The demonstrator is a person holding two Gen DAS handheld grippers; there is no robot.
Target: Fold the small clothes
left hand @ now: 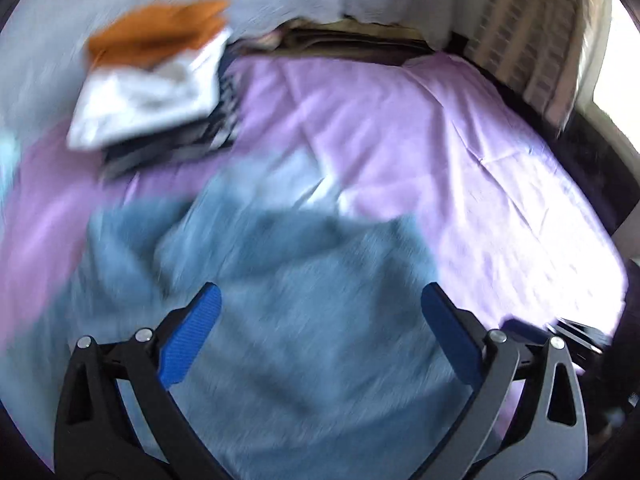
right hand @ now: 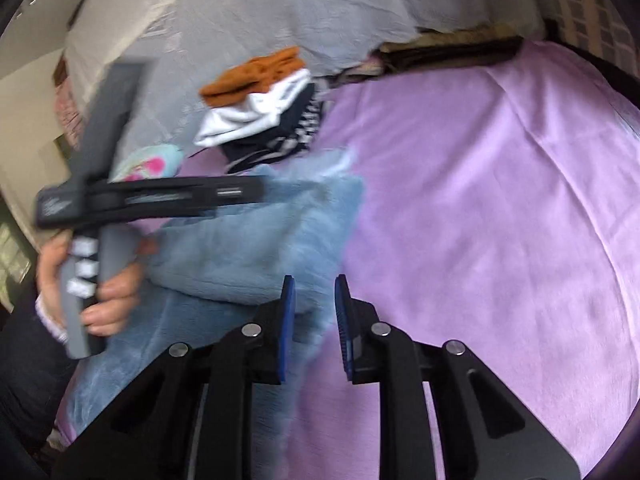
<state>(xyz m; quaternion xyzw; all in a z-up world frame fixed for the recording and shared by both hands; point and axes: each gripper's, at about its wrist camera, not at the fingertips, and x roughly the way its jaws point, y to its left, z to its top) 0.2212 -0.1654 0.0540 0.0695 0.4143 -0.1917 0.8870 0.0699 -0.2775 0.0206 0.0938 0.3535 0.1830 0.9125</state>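
Across the lilac bedsheet (right hand: pixel 500 208) lies a fluffy blue garment (right hand: pixel 248 240), partly folded over itself, filling the 6 o'clock half of the left wrist view. Above it the left gripper (left hand: pixel 320 320) hangs with its blue pads spread wide, nothing between them. At 6 o'clock in the right wrist view the right gripper (right hand: pixel 315 320) has its pads nearly together, pinching the garment's edge. A stack of folded clothes (right hand: pixel 260 120), orange on top, sits toward 11 o'clock

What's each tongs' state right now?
Left tongs: open, nothing gripped, above the blue fleece garment.
Right tongs: nearly closed on the garment's edge.
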